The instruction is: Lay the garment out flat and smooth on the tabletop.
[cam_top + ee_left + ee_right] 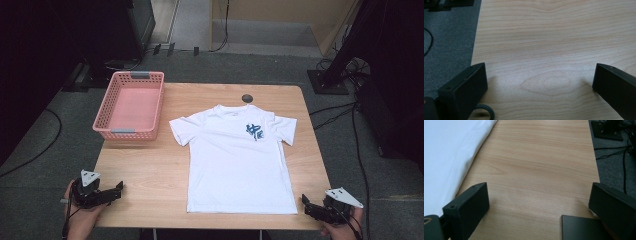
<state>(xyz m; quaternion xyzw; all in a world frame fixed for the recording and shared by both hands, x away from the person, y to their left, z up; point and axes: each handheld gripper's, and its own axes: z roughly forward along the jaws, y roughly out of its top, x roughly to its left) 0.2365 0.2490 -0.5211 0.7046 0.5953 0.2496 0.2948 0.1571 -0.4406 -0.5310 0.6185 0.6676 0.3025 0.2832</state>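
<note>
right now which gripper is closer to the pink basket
Left. The left gripper sits at the table's near left corner, straight below the pink basket; the right gripper is at the near right corner, beyond the shirt.

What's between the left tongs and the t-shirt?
Bare wooden table, by the high view: nothing lies between the left tongs and the white t-shirt. The left gripper view also shows plain tabletop between its open jaws.

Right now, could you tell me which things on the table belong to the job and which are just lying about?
Belonging to the job:
white T-shirt, spread flat
left tool, open
right tool, open
probably the pink basket, empty

Just lying about:
small dark round thing beyond the collar
cables on the floor
</note>
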